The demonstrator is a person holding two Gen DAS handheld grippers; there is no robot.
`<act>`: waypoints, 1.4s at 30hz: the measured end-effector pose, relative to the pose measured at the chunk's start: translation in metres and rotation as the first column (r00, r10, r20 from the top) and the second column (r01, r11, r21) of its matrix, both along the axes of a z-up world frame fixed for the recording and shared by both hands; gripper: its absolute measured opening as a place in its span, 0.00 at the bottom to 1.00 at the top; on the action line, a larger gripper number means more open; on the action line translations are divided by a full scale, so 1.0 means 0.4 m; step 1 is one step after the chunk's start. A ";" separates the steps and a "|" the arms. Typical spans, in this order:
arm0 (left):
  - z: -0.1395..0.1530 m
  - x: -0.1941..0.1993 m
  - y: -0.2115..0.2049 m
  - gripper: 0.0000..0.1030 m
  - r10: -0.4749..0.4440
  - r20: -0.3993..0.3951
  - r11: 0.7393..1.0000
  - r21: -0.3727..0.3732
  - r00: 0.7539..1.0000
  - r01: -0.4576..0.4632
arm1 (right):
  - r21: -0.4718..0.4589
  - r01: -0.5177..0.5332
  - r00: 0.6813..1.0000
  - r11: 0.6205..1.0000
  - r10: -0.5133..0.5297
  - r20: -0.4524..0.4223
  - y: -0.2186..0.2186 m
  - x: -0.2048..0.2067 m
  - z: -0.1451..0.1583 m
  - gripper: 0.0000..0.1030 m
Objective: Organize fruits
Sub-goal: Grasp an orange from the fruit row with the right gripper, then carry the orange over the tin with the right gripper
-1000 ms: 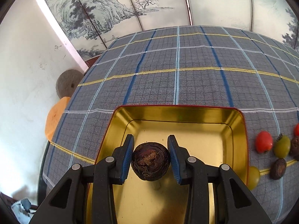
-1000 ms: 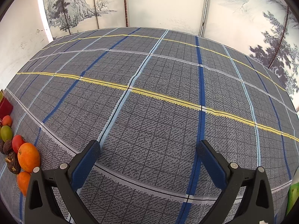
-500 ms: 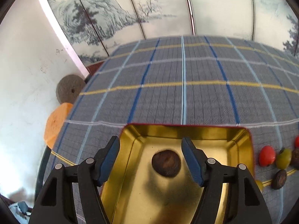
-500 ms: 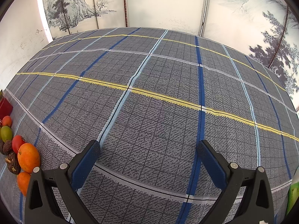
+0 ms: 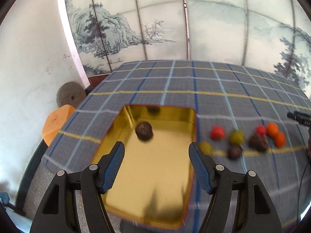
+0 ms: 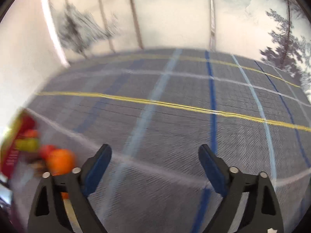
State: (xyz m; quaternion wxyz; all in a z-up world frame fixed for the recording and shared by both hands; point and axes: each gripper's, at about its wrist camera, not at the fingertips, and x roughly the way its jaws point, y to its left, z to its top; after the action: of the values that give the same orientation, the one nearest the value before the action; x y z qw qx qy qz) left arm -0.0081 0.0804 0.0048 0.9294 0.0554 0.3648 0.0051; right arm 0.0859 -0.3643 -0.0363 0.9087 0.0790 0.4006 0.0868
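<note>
Left gripper [image 5: 155,155] gaping, empty; dark brown fruit [image 5: 144,131] ahead of it in gold tray [image 5: 189,120]. Right gripper [image 6: 155,161] jaws closing on nothing; orange [image 6: 60,161] at its left. Next: centre jaws over one fruit, descend, close gently.

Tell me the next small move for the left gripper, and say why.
Probably swing the left gripper to the right, toward the nearest loose fruit, the yellow-green one beside the gold tray. Its jaws stand open and empty, one dark fruit already lies in the tray, and the other fruits sit on the checked cloth.
</note>
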 end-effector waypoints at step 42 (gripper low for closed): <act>0.002 -0.240 0.139 0.68 0.156 0.042 0.977 -0.151 0.987 -0.148 | -0.025 -0.707 0.704 0.707 0.701 -0.112 0.957 0.084 0.136 0.32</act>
State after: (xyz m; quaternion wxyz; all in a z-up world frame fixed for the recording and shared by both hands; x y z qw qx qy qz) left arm -0.1039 0.1360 0.0057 0.9373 -0.0415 0.3422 0.0508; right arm 0.1197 0.0184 0.0183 0.7889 -0.1061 0.4455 0.4098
